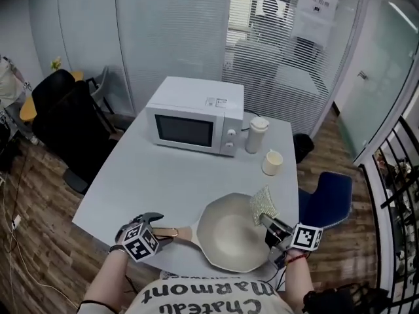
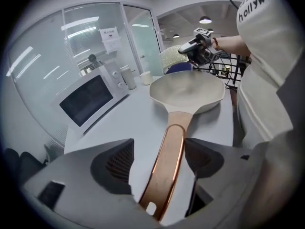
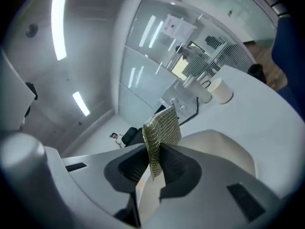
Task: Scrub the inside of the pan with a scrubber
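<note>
While right gripper pinches scrubber (over pan), left gripper gapes.

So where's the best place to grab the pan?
By its long copper-coloured handle, coming from the near edge of the table. The handle sticks straight out toward the person and is narrow enough to sit between the left gripper's open jaws, one on each side. The pan itself is too wide and round.

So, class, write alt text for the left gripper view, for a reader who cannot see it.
The left tongs stand open around the copper-coloured handle of a cream pan, not gripping it. The pan sits on a grey table, a microwave to its left; beyond it the right tongs hold a scrubber in the air.
</note>
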